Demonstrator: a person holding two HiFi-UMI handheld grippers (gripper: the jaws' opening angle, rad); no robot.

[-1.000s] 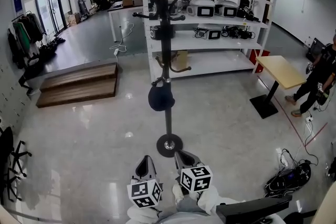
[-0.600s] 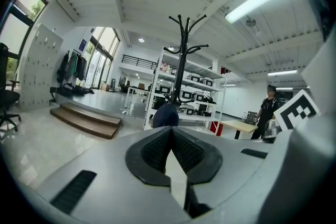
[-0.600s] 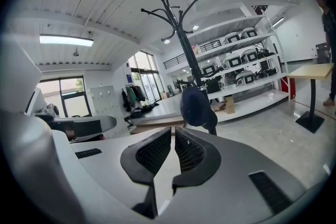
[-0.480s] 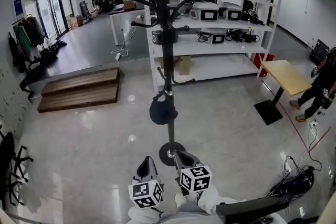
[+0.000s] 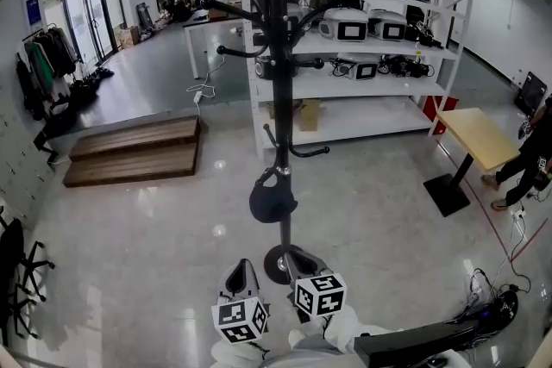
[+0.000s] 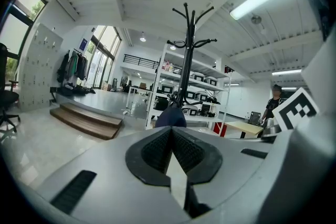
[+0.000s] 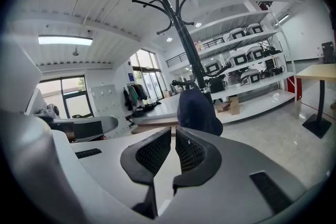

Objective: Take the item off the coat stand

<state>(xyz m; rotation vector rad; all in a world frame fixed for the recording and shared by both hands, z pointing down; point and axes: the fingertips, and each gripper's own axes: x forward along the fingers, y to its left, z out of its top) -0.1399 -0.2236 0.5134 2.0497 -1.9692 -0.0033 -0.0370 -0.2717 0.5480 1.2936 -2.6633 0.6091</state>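
Cap (image 5: 273, 199), head view: hangs from low hook of coat stand (image 5: 276, 56), beyond left gripper (image 5: 241, 270) and right gripper (image 5: 302, 258). Left gripper view: jaws closed, empty, cap ahead. Right gripper view: jaws closed, empty, cap ahead, apart.

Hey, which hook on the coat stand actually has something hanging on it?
The lowest hook. A dark cap hangs from it, while all the hooks above it are bare.
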